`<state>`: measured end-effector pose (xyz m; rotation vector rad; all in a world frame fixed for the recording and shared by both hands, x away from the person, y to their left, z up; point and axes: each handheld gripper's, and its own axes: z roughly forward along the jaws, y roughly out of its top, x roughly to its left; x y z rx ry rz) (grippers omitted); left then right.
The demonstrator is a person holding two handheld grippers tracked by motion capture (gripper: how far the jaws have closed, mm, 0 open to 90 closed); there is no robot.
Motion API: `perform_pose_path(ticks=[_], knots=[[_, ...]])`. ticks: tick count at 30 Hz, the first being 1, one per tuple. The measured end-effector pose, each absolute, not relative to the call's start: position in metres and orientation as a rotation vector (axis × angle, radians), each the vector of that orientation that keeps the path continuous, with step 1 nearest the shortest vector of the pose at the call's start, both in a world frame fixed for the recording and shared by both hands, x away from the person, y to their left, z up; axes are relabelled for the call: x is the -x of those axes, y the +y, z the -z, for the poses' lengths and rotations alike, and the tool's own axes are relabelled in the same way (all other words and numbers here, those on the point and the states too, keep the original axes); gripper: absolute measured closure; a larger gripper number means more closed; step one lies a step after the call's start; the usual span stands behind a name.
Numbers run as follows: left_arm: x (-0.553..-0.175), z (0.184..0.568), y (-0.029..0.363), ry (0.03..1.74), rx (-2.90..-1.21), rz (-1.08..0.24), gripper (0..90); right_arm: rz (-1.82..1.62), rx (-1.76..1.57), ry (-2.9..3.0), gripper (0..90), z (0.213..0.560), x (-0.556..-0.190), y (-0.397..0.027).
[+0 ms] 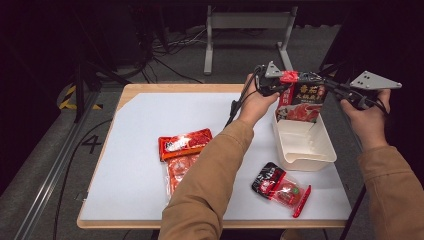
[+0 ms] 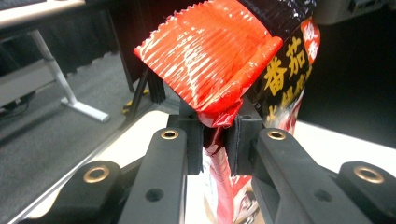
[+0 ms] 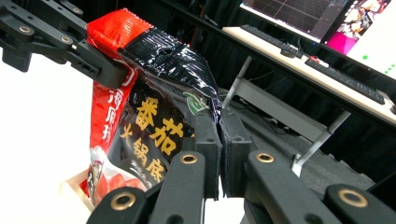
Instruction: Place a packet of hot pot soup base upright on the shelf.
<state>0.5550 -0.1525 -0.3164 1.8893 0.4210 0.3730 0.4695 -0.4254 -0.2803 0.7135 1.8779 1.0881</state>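
A black and red sauce packet with yellow characters hangs upright over a cream plastic bin at the table's right. My left gripper is shut on the packet's red top corner; in the left gripper view the pads pinch the crimped red seal. My right gripper is shut on the opposite black top corner, and its jaws clamp the foil edge of the packet. In the right gripper view the left gripper holds the far corner.
On the white table sheet lie a red packet, a clear orange-red packet below it, and a black and red packet near the front edge. A desk frame stands behind the table.
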Motion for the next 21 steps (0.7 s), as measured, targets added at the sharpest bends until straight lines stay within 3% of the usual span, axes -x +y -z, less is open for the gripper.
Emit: perform_pose_path(ticks=[21], knots=[[-0.555, 0.328, -0.159, 0.432, -1.959, -0.378, 77.4, -1.105, -0.892, 1.921, 87.7, 0.305, -0.47, -0.43]])
